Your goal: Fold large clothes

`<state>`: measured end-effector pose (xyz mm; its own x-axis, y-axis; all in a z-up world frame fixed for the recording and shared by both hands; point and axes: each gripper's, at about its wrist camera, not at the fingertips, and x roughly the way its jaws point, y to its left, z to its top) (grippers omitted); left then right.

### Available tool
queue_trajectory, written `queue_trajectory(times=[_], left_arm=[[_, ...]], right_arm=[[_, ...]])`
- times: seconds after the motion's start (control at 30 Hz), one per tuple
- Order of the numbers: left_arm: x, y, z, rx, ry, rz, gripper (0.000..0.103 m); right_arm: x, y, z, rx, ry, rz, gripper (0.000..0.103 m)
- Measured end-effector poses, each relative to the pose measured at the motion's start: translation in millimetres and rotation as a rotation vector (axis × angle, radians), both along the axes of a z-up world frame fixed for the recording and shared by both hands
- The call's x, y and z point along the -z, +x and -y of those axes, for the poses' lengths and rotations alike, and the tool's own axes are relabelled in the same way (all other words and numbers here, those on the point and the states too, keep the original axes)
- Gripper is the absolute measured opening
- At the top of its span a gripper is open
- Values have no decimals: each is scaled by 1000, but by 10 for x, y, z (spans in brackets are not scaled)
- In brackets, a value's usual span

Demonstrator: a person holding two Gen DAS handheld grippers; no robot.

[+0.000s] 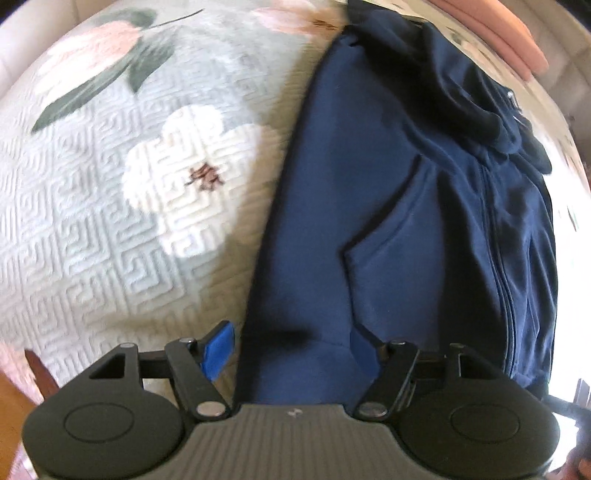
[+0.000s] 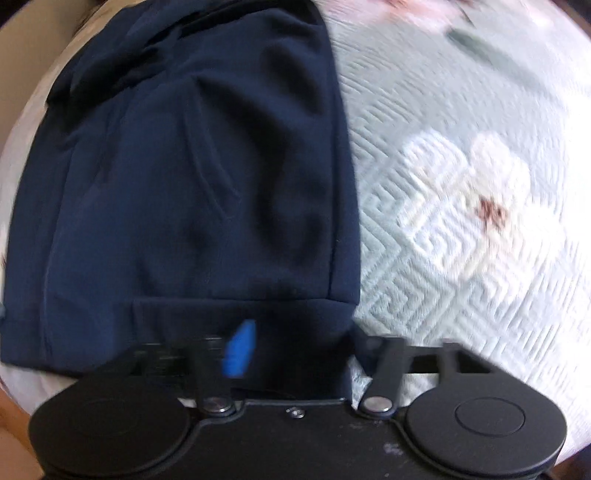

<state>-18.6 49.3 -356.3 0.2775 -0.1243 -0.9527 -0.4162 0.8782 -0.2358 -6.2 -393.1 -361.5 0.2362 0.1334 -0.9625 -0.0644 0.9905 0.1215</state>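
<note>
Navy blue cotton makes up the big zip-up hoodie [image 1: 399, 206], and it lies flat on the bed, on a pale green quilted bedspread with big white and pink flowers [image 1: 110, 229]. The sleeves look tucked in already, so the hoodie is a long, narrow shape.

The left tool [image 1: 291, 350] has its two fingers spread wide apart, one on each side of the bottom hem, with a blue pad showing on one finger. It is not pinching yet. The right tool [image 2: 295, 354] is also spread wide at the other bottom corner, and the hem sits between its fingers. That picture is blurry, so I cannot tell if the pads touch the cloth.

I think the next step is to grab both bottom corners and fold the hem up toward the hood [image 1: 465, 96]. To do it well, both tools should pinch all the layers, lift together, and keep the edges lined up.

The hoodie looks soft, thick and floppy, with a long zipper [image 1: 498, 258] and a slanted pocket [image 1: 384, 206]. The bedspread is bumpy with a maze pattern. A folded pink cloth [image 1: 495, 33] lies at the far edge.
</note>
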Motion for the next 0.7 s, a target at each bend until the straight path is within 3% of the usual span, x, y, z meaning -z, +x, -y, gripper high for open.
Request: queue_trajectory(times=[0.03, 0.1, 0.23, 0.37, 0.47, 0.5, 0.53, 0.63, 0.7], left_arm=[[16, -17, -22, -13, -2, -4, 71], [39, -52, -66, -31, -4, -9, 71], [77, -92, -122, -31, -48, 9, 71], [216, -69, -162, -25, -130, 5, 73], [226, -92, -199, -26, -144, 19, 73], [231, -90, -228, -26, -153, 19, 74], [244, -83, -259, -23, -166, 20, 74], [248, -86, -283, 17, -160, 9, 69], [210, -118, -297, 8, -108, -16, 55]], right_arm=[[-36, -17, -43, -26, -34, 12, 13], [-122, -58, -33, -59, -108, 41, 5], [-65, -80, 188, -50, -108, -11, 5], [-19, -19, 103, -71, -135, -33, 7], [-51, 46, 193, -14, -41, -64, 31], [-77, 77, 261, 19, 8, -67, 60], [-109, 104, 318, 42, 46, -58, 79], [-71, 207, 369, 95, 107, -88, 80], [75, 258, 342, 111, 137, -170, 76]])
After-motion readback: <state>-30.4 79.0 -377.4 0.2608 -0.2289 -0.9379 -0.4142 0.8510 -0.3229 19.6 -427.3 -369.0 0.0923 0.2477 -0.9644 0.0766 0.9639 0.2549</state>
